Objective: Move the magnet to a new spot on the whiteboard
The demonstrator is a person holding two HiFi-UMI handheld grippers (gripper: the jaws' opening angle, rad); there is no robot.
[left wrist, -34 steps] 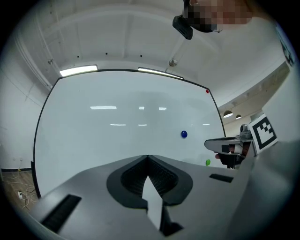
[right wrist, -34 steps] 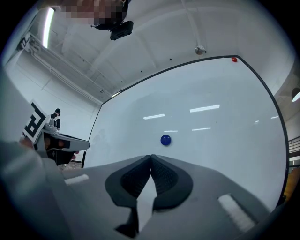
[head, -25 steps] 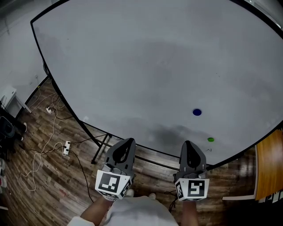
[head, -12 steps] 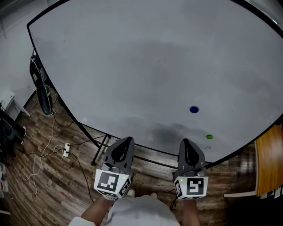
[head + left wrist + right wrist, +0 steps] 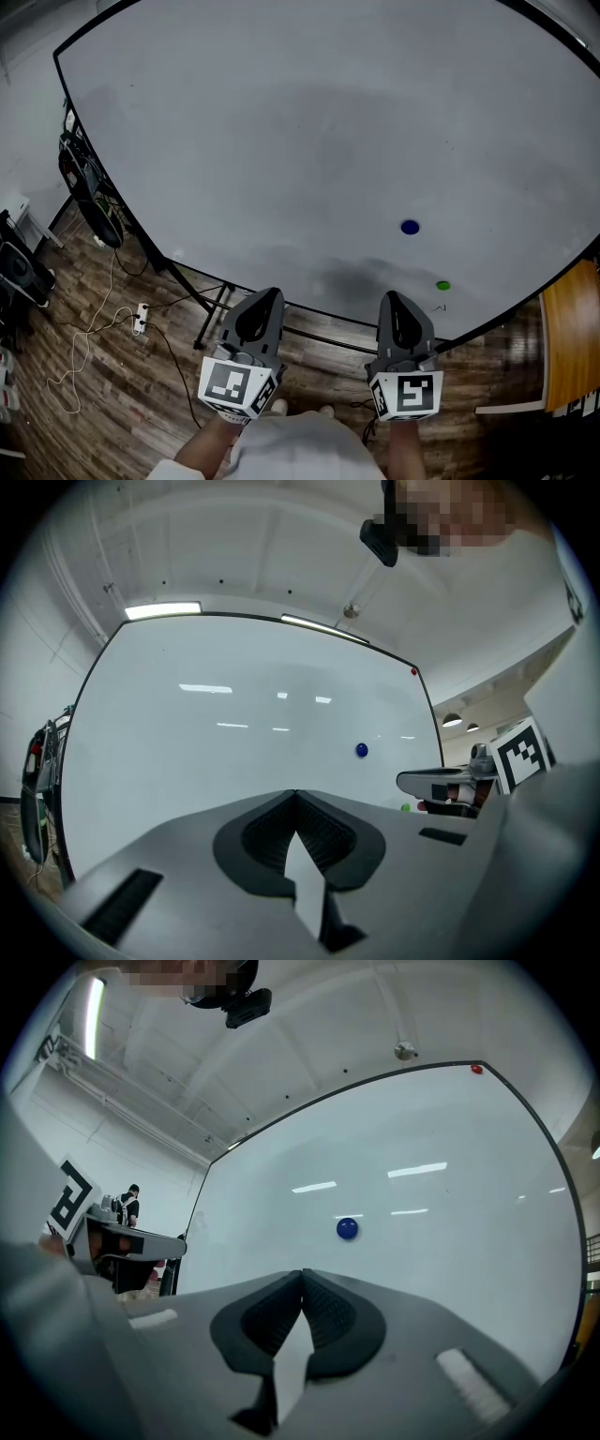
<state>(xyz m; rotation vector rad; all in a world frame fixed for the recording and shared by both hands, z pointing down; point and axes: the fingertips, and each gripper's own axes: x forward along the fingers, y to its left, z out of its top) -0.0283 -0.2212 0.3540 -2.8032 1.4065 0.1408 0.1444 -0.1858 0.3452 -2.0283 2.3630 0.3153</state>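
Hovering below the whiteboard (image 5: 281, 141), the left hand-held gripper (image 5: 270, 296) and right hand-held gripper (image 5: 394, 298) are both closed and empty. The blue magnet (image 5: 410, 227) clings to the board's lower right, probably easiest for the right one to reach.

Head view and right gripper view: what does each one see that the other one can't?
Only the head view shows the green magnet low on the whiteboard, and the wooden floor under it. Only the right gripper view shows the red magnet at the board's top corner, a ceiling light and a person far off. Both show the whiteboard, the blue magnet stuck on it, and the right gripper, which is shut with nothing in it.
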